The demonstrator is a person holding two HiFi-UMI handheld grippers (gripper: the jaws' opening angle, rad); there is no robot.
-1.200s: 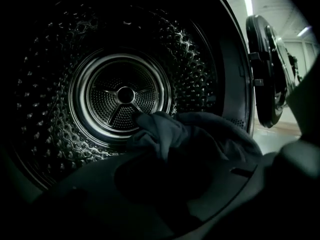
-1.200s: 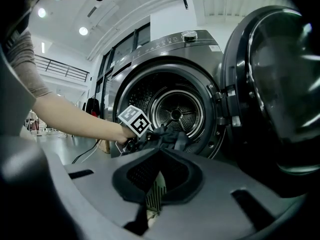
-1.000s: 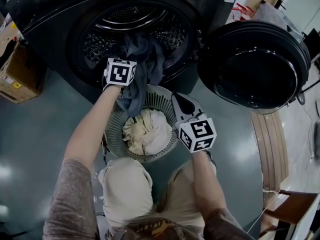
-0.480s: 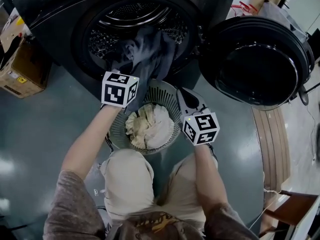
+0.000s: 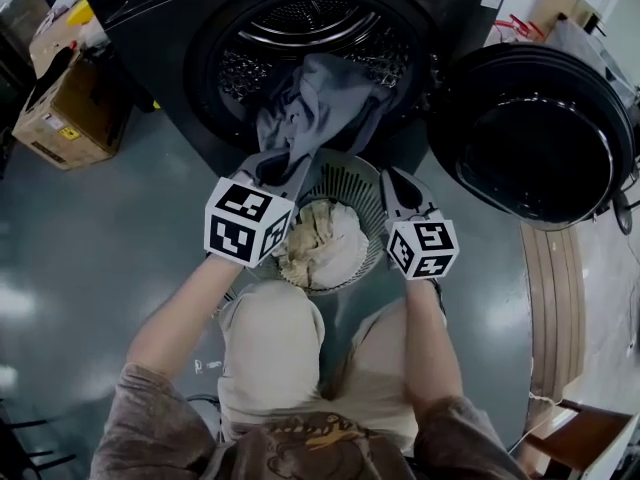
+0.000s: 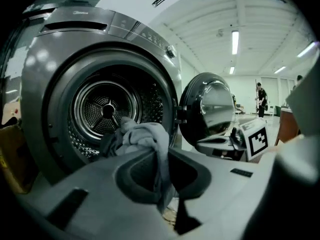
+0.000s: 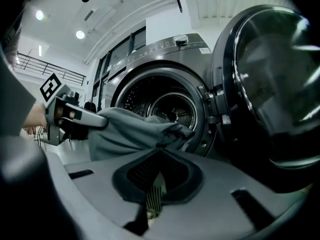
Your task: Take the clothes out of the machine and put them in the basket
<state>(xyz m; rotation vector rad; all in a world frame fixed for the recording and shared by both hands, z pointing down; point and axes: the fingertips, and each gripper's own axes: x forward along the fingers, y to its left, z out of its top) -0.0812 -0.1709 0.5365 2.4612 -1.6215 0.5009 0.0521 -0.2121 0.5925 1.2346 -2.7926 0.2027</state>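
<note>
My left gripper (image 6: pixel 161 164) is clenched on a grey garment (image 5: pixel 322 103), which stretches from the washing machine's drum (image 5: pixel 310 23) at upper centre down to the basket (image 5: pixel 350 173) at mid-frame. My right gripper (image 5: pixel 398 196) is clamped on the basket's right rim.

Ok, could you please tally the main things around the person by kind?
Dark front-loading washing machine: 1
Round grey slatted plastic basket: 1
Grey fabric garment: 1
Cream cloth heap: 1
Brown cardboard box: 1
Handheld grippers: 2, left gripper and right gripper
Total: 7
</note>
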